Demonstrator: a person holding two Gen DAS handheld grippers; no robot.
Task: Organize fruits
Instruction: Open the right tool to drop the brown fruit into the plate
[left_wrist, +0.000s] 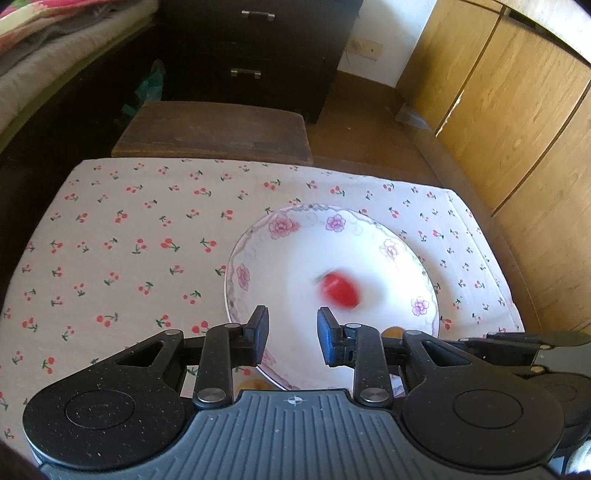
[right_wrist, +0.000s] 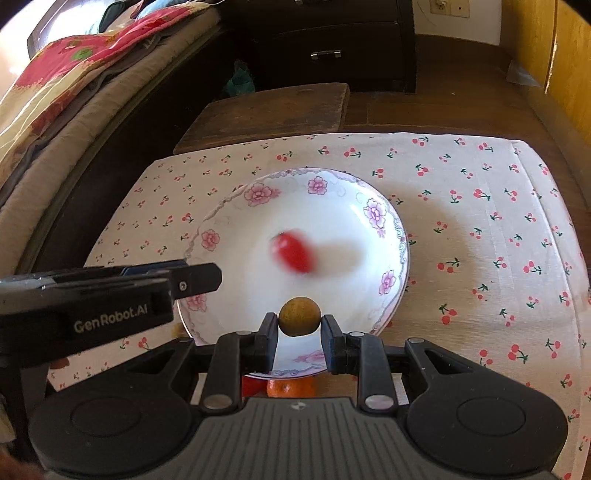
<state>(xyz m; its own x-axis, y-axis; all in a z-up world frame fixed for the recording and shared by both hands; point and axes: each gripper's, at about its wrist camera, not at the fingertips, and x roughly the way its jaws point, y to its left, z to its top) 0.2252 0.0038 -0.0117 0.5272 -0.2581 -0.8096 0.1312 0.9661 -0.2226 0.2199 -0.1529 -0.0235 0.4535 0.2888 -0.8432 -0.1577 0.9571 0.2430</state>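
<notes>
Over the plate (right_wrist: 400, 258), right fingers (right_wrist: 334, 341) clamped on a brown fruit (right_wrist: 299, 316); left fingers (left_wrist: 260, 332) narrowly parted, empty.

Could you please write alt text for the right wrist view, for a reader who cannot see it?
The right gripper pinches a small round yellow-brown fruit above the near rim of a white floral-edged plate, where a blurred red oval fruit lies. The plate sits on a cherry-print tablecloth; the left gripper reaches in from the left, holding nothing.
</notes>
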